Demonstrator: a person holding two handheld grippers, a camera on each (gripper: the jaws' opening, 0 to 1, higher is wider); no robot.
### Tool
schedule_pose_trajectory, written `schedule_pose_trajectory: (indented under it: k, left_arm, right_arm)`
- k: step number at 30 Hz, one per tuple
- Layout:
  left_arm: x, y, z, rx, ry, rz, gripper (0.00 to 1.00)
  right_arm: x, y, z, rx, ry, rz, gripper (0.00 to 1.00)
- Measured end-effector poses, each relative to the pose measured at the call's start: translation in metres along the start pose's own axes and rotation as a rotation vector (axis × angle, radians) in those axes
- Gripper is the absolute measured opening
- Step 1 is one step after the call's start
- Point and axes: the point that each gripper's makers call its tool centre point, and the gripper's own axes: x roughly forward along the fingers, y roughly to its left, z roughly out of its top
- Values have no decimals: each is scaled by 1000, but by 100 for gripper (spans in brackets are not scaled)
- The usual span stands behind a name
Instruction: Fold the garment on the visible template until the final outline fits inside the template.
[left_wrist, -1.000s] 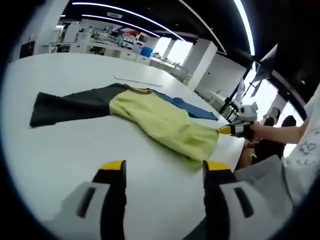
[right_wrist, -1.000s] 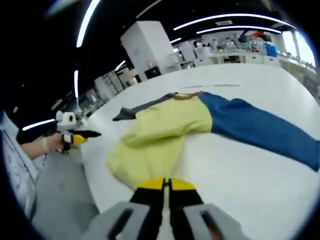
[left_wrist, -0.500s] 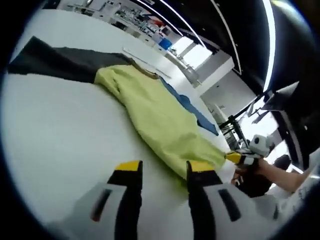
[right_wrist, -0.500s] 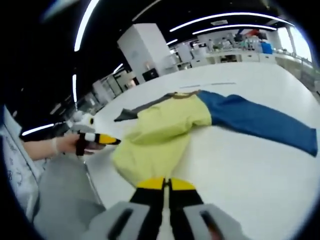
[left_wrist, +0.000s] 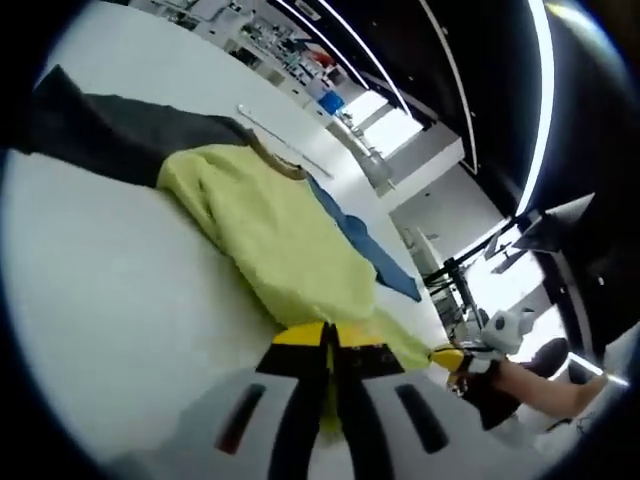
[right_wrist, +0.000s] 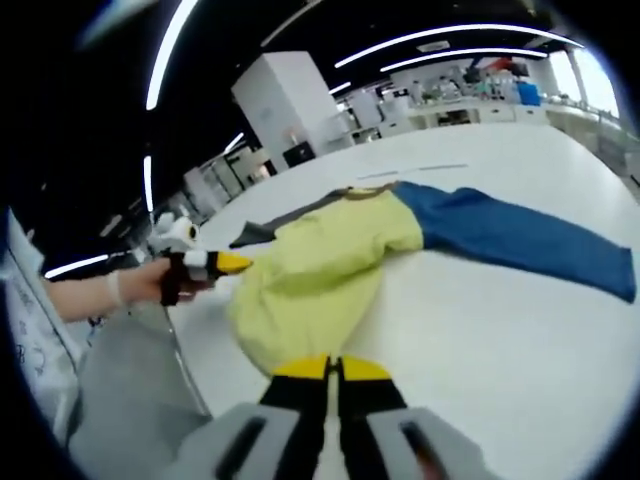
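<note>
A garment lies spread on the white table (left_wrist: 110, 280). Its body is yellow (left_wrist: 285, 245), one sleeve dark grey (left_wrist: 110, 140), the other blue (left_wrist: 365, 235). My left gripper (left_wrist: 328, 335) is shut on the yellow hem at its near edge. In the right gripper view the yellow body (right_wrist: 320, 270) runs up to the collar, with the blue sleeve (right_wrist: 510, 240) stretched to the right. My right gripper (right_wrist: 331, 367) is shut on the hem's other corner. The left gripper (right_wrist: 238, 263) comes in from the left at the hem, held by a hand. The right gripper (left_wrist: 447, 354) shows beyond the hem.
A thin pale line (left_wrist: 285, 150) runs on the table just past the collar, seen also in the right gripper view (right_wrist: 415, 170). The table's edge (right_wrist: 185, 345) lies close by the hem, with grey floor below. Desks and shelves stand far behind.
My left gripper has moved onto the hem and shut on it; it was open before. The right gripper stays shut on its corner. The hem has bunched a little.
</note>
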Motion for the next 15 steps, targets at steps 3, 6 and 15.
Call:
schedule_pose_trajectory:
  k: [3, 6, 15]
  left_arm:
    - [5, -15, 15, 27, -21, -28, 0]
    - [12, -23, 24, 34, -18, -43, 0]
    - [41, -33, 47, 18, -11, -78, 0]
  right_arm:
    - [-1, 0, 5, 19, -21, 4, 0]
    - [-2, -3, 9, 32, -38, 1, 0]
    - [-12, -11, 25, 95, -103, -21, 0]
